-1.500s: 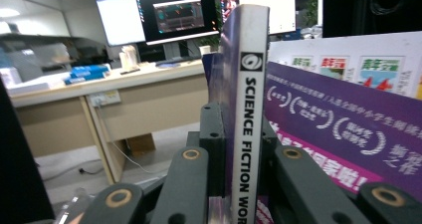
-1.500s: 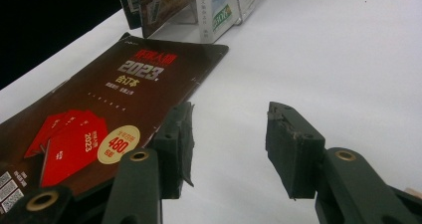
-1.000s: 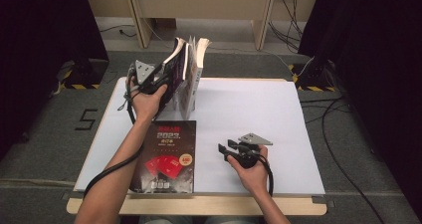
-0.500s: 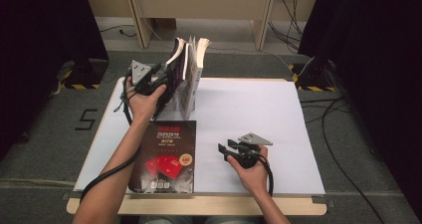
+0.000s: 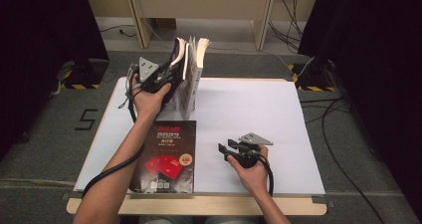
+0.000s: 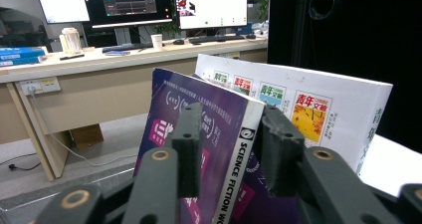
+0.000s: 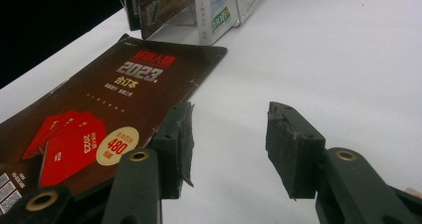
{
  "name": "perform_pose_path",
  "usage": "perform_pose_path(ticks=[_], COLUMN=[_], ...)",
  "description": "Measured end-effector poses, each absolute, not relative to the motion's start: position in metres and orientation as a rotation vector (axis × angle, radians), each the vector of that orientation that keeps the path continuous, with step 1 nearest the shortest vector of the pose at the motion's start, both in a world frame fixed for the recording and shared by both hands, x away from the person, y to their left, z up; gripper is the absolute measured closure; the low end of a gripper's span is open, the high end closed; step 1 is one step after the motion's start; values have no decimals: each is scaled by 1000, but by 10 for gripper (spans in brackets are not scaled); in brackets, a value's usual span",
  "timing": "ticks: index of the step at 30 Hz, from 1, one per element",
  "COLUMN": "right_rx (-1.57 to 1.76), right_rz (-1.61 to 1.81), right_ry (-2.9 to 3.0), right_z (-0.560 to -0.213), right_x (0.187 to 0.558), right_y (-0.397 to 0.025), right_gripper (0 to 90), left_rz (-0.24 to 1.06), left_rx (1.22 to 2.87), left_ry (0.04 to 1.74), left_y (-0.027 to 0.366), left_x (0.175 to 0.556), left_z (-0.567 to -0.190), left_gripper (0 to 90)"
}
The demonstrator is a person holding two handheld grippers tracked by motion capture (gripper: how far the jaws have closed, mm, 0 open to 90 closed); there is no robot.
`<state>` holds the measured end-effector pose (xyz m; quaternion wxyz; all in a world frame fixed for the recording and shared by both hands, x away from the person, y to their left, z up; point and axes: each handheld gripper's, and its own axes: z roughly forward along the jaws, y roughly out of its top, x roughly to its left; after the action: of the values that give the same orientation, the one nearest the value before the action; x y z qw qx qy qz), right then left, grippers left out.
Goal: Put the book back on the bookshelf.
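A purple science-fiction paperback (image 5: 177,55) leans out to the left from a short row of upright books (image 5: 193,77) at the back of the white table (image 5: 259,114). My left gripper (image 5: 170,78) is shut on it. In the left gripper view its jaws clamp the purple paperback (image 6: 199,99) across the spine, in front of a white-covered book (image 6: 308,109). A dark book with red graphics (image 5: 166,157) lies flat near the front edge. My right gripper (image 5: 222,151) rests open on the table just to its right. The right gripper (image 7: 229,144) has bare tabletop between its jaws, beside the dark book (image 7: 99,114).
The upright books stand in a clear holder (image 7: 199,10). White tabletop stretches to the right of the books and of my right hand. Beyond the table is a wooden desk (image 6: 124,50) with monitors. Cables (image 5: 343,134) lie on the floor at the right.
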<state>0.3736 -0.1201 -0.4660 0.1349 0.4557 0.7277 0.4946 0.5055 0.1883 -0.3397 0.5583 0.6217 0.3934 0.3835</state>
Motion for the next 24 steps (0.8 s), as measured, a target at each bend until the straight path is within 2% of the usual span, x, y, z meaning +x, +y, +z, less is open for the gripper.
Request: perform_pose_path(ticks=[3, 7, 15, 24], right_rx=[1318, 1317, 1318, 1321], right_rz=[1432, 1433, 1432, 1431], right_ry=[2107, 2106, 2105, 2103], right_z=[-466, -466, -466, -466], right_x=[374, 373, 374, 374], right_y=[-120, -120, -120, -121], right_gripper=[536, 537, 537, 537], left_rz=[899, 964, 924, 946], left_rx=[1480, 1548, 1552, 1566], left_ry=[933, 905, 903, 892], left_y=[185, 182, 188, 194], left_x=[506, 506, 501, 496], left_z=[-339, -336, -336, -334], left_gripper=[744, 793, 795, 801])
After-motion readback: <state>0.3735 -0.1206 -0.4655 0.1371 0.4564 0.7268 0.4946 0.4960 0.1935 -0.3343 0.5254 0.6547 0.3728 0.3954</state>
